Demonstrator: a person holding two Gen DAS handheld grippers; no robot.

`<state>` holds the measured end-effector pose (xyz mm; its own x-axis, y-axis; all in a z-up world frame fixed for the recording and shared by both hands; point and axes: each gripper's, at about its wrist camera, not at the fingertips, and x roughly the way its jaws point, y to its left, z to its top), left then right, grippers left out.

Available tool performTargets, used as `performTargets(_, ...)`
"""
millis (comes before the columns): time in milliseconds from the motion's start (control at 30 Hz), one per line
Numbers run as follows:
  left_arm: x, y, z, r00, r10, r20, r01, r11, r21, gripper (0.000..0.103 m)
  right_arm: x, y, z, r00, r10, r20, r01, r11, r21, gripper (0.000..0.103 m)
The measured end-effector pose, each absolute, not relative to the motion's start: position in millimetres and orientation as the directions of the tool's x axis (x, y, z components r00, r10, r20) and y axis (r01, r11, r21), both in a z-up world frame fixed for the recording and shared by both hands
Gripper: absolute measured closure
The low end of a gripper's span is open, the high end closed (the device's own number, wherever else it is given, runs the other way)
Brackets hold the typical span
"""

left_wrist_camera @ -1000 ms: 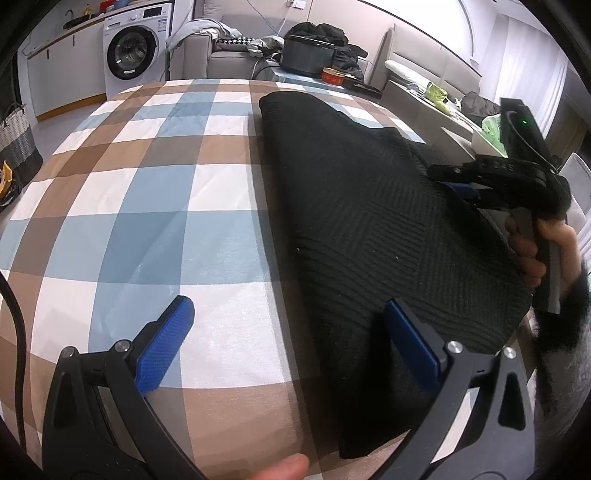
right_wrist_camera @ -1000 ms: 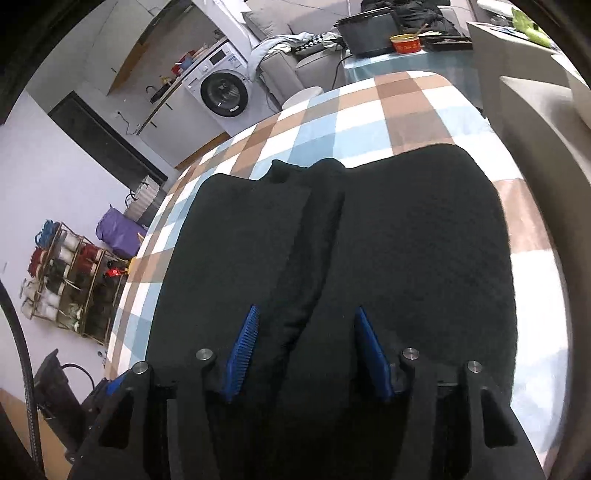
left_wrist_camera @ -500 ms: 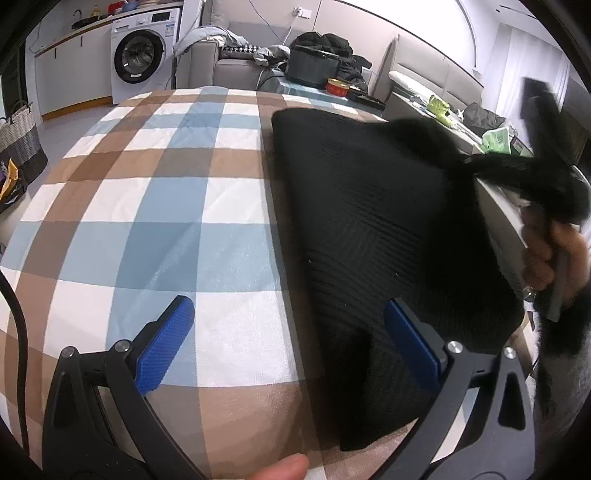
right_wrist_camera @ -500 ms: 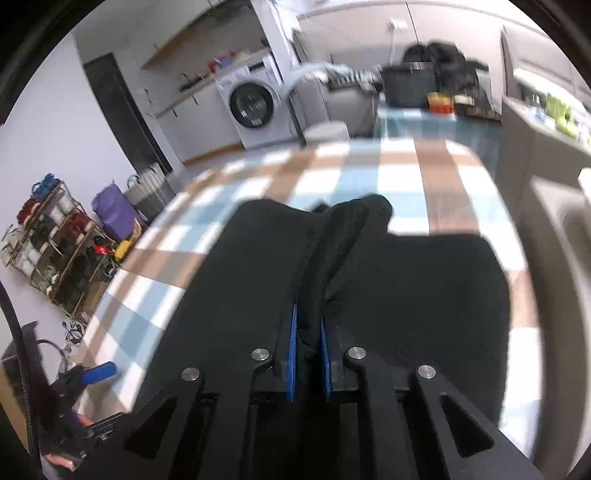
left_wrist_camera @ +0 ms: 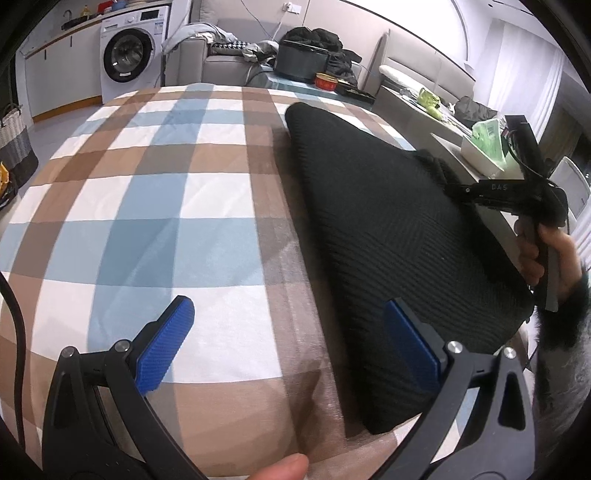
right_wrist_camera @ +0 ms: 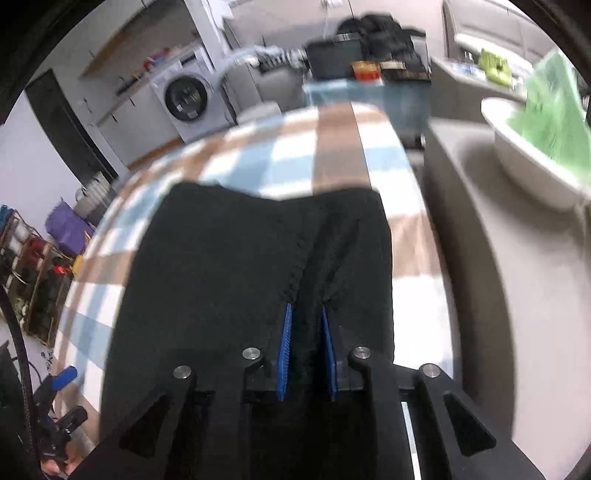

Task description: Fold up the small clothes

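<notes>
The black knit garment (left_wrist_camera: pixel 388 236) lay on the checked tabletop (left_wrist_camera: pixel 166 206), at about 2 o'clock from the left gripper (left_wrist_camera: pixel 291 354), whose jaws stood apart and empty. The right gripper (right_wrist_camera: pixel 306 350), its jaws having just eased slightly, pinched a fold, lifting an edge; next, carry it across.

A room with pale walls and a light floor, centred on a surface covered by a checked cloth (left_wrist_camera: pixel 147 206) in brown, blue and white. Beyond the cloth's far edge stands a white washing machine (left_wrist_camera: pixel 131 59) under a counter (left_wrist_camera: pixel 92 16), with white cabinets (left_wrist_camera: pixel 51 77) beside it. To the right of the washing machine, a grey sofa (left_wrist_camera: pixel 221 62) carries loose laundry. Right of the sofa, a low table (left_wrist_camera: pixel 295 83) holds a dark box (left_wrist_camera: pixel 301 61) and a red tin (left_wrist_camera: pixel 327 81). A woven basket (left_wrist_camera: pixel 14 144) stands on the floor left of the cloth. A curtained window (left_wrist_camera: pixel 517 55) at far right admits daylight.
</notes>
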<state>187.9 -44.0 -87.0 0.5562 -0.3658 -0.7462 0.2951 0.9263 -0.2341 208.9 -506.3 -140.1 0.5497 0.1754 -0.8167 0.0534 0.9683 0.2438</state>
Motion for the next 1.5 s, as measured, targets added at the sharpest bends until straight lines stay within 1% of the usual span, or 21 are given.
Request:
performTargets(33,187.2,-46.5,-87.5,0.554,-0.369,-0.746,0.302,0.924,-0.234,0.001,207.5,-508.2,-140.8,0.551,0.187,-0.814,0.053,0.965,0.257,0.082)
performTargets(133,188.8,-51.7,-92.1,0.539,-0.371,-0.756,0.305,0.923,-0.236,0.001,195.2,-513.5,-140.1,0.558,0.216,-0.801,0.042,0.957,0.287,0.063)
performTargets(233,189.2,-58.2,-95.3,0.528,-0.381,-0.759,0.317,0.918,-0.239,0.001,180.6,-512.0,-140.7,0.556,0.266,-0.787,0.010,0.945,0.327,0.061)
performTargets(333,189.9,-67.1,-97.4,0.516,-0.386,-0.764,0.332,0.913,-0.238,0.001,181.2,-505.0,-145.1,0.559,0.260,-0.787,-0.004,0.950,0.311,0.061)
performTargets(400,188.7,-72.4,-97.4,0.513,-0.390,-0.764,0.343,0.910,-0.234,0.001,186.5,-501.3,-148.6,0.562,0.256,-0.786,-0.004,0.952,0.307,0.067)
performTargets(433,188.4,-74.5,-97.2,0.515,-0.388,-0.764,0.346,0.910,-0.229,0.001,188.7,-499.8,-149.3,0.564,0.249,-0.787,-0.008,0.955,0.296,0.082)
performTargets(467,188.3,-76.1,-96.9,0.515,-0.387,-0.765,0.348,0.910,-0.226,0.001,192.4,-497.9,-149.1,0.564,0.251,-0.787,-0.019,0.956,0.291,0.088)
performTargets(533,188.0,-77.0,-96.1,0.514,-0.390,-0.764,0.348,0.909,-0.230,0.001,189.3,-491.9,-135.7,0.607,0.245,-0.756,-0.062,0.963,0.263,0.092)
performTargets(633,187.6,-76.8,-95.1,0.515,-0.390,-0.763,0.347,0.909,-0.231,0.001,179.0,-491.4,-106.2,0.669,0.244,-0.702,-0.083,0.963,0.256,0.092)
performTargets(733,188.2,-75.8,-95.1,0.515,-0.388,-0.764,0.344,0.910,-0.231,0.001,178.1,-494.8,-97.6,0.684,0.197,-0.702,-0.063,0.975,0.212,0.092)
performTargets(800,189.5,-74.2,-96.4,0.508,-0.388,-0.769,0.333,0.912,-0.240,0.001,187.6,-501.8,-117.9,0.637,0.135,-0.759,0.006,0.984,0.180,0.090)
performTargets(867,189.6,-73.0,-97.3,0.500,-0.391,-0.773,0.330,0.911,-0.247,0.001,194.8,-507.9,-141.5,0.569,0.126,-0.813,0.050,0.981,0.188,0.085)
performTargets(900,190.2,-71.7,-97.6,0.502,-0.389,-0.772,0.330,0.912,-0.244,0.001,195.3,-510.6,-147.2,0.549,0.146,-0.823,0.058,0.976,0.212,0.084)
performTargets(1000,190.7,-69.0,-98.9,0.501,-0.389,-0.773,0.323,0.913,-0.250,0.001,176.9,-516.0,-135.8,0.593,0.155,-0.790,0.056,0.971,0.234,0.070)
performTargets(1033,191.9,-68.6,-100.3,0.495,-0.394,-0.775,0.320,0.911,-0.258,0.001,171.2,-516.9,-132.4,0.603,0.151,-0.783,0.057,0.971,0.231,0.062)
performTargets(1067,193.6,-68.7,-101.5,0.492,-0.397,-0.775,0.316,0.911,-0.266,0.001,160.3,-518.6,-127.4,0.617,0.145,-0.773,0.059,0.972,0.229,0.057)
performTargets(1267,200.1,-78.3,-105.9,0.516,-0.371,-0.772,0.303,0.922,-0.240,0.002,124.9,-517.3,-131.0,0.606,0.156,-0.780,0.032,0.975,0.220,0.057)
performTargets(1333,202.3,-83.2,-106.0,0.515,-0.373,-0.772,0.313,0.920,-0.236,0.006,122.6,-516.9,-136.6,0.588,0.174,-0.790,0.025,0.972,0.233,0.057)
performTargets(1400,204.7,-87.5,-105.2,0.512,-0.387,-0.767,0.329,0.913,-0.241,0.017,123.5,-515.3,-145.4,0.574,0.179,-0.799,0.020,0.973,0.232,0.057)
performTargets(1433,205.9,-89.2,-104.6,0.509,-0.398,-0.763,0.335,0.908,-0.250,0.019,122.1,-514.5,-148.2,0.573,0.178,-0.800,0.021,0.973,0.232,0.057)
performTargets(1500,208.2,-91.4,-104.3,0.501,-0.422,-0.755,0.346,0.898,-0.272,0.035,123.5,-513.5,-152.9,0.567,0.191,-0.801,0.015,0.970,0.242,0.057)
